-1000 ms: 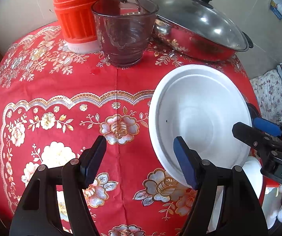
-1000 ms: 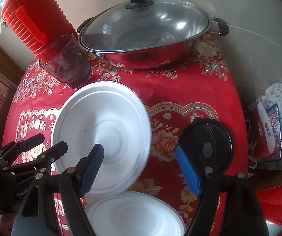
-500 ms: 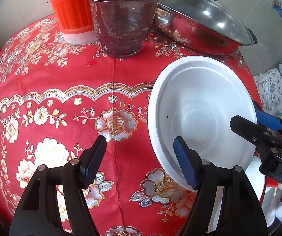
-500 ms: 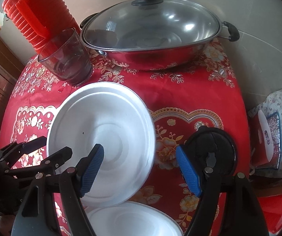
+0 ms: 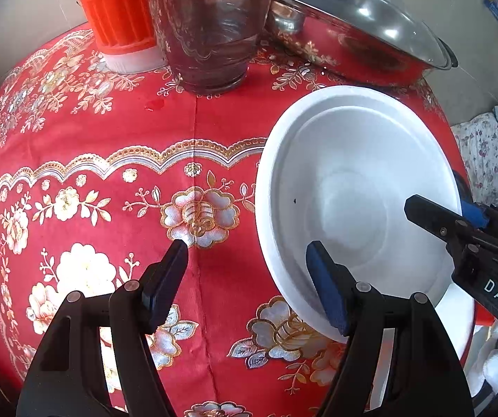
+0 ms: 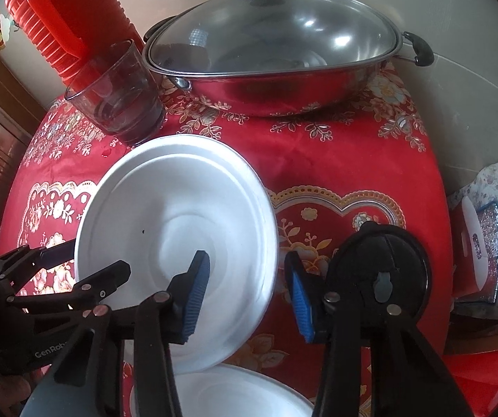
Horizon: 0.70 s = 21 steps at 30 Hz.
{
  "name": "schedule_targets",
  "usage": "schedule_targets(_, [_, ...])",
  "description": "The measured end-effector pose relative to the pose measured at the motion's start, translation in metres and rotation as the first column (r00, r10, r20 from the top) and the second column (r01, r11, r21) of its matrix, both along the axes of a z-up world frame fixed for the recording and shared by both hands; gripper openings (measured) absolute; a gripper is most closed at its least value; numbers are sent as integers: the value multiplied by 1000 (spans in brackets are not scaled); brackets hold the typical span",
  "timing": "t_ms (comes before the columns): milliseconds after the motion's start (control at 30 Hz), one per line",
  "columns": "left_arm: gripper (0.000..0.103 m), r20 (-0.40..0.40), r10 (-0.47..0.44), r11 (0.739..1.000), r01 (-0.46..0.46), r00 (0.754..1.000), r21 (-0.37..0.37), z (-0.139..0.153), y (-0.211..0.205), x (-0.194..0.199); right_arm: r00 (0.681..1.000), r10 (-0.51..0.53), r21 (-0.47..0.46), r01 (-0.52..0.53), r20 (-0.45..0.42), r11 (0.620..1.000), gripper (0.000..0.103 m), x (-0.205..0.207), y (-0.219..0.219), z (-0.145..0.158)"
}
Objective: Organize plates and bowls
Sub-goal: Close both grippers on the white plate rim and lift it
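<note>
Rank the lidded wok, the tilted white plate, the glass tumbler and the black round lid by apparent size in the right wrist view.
1. Lidded wok
2. Tilted white plate, though it sits nearer the camera, so the order with the wok is unsure
3. Black round lid
4. Glass tumbler, close to the lid

Home dining table (image 5: pixel 75 132), lidded wok (image 6: pixel 283 69)

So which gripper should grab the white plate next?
Probably the right gripper: the white plate's rim sits between its fingers, which stand closer together than the left gripper's wide-open ones.
</note>
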<state>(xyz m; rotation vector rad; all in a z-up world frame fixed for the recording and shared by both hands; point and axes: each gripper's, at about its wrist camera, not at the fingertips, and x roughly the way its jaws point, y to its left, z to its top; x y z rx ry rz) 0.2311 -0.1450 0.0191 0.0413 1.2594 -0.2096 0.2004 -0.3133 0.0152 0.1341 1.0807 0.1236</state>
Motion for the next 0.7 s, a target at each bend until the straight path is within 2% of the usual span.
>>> schedule_targets(33, [69,2,-1,1000,1,1000,5,0,-1,0,1000,-4,-1,4,2,1000,32,0,-1,0])
schedule_targets(67, [67,0,-3,1000,3,1000,9,-2,-2,0,1000,-9,1,9,2,1000,28,-1,-1,0])
schedule_targets(100, [58,-8,-5,1000,5,1000,8,-4,-4,1,1000,-11,6,11,0,1000,28,-1,-3,0])
schedule_targets(133, [53,-23,-6,1000,6,1000,-7,-7,-4,2,1000,-10,11,10,-2,1000,23,-2,-3,-1])
schedule_targets(167, [52,-36,-3,1000,3,999,-18,-10,-5,2,1000,-6,16,6,-5,1000,20,-2,-3,-1])
schedule_targets(333, [28,-38,-25,1000,24,999,-17,-10,-13,0,1000,27,29,-27,8,999,19,-8,6,2])
schedule_targets(533, [20,-22,-4,1000,4,1000,-29,1,-2,-2,998,56,29,-57,17,998,19,-10,21,7])
schedule_targets(700, [20,-15,14,999,-15,1000,-38,8,12,-3,997,72,28,-72,12,997,19,-13,32,5])
